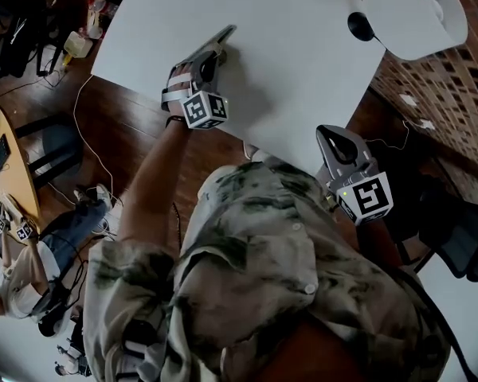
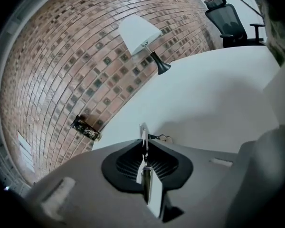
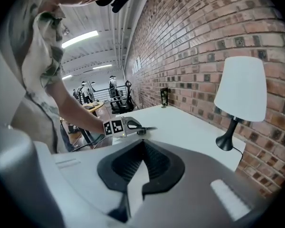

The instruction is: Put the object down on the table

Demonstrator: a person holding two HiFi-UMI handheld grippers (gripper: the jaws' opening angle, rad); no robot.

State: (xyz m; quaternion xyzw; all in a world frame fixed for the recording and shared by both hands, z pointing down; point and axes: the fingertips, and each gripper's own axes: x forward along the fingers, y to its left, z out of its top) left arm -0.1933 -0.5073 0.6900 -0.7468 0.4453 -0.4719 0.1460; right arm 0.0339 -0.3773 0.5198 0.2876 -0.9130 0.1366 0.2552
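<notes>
Presently: left gripper (image 1: 227, 32) lowered onto the white bench (image 1: 295, 62), jaws drawn to a slit, apparently pinching one end of a small dark-and-pale object (image 2: 164, 138) already resting on the surface, probably for release. Right gripper (image 1: 331, 132) – jaws together, empty, parked off the bench edge.

I count two grippers, both mine: the left gripper (image 1: 217, 43) in the upper middle of the head view and the right gripper (image 1: 333, 136) at centre right. There are two marker cubes, the left marker cube (image 1: 205, 108) and the right marker cube (image 1: 366, 196). One thin flat piece (image 2: 143, 134) sits between my left jaws. One white table (image 1: 303, 46). One lamp (image 1: 414, 14), upper right. One round wooden table (image 1: 12, 173) at the left edge. One black chair (image 1: 462, 237), lower right.
</notes>
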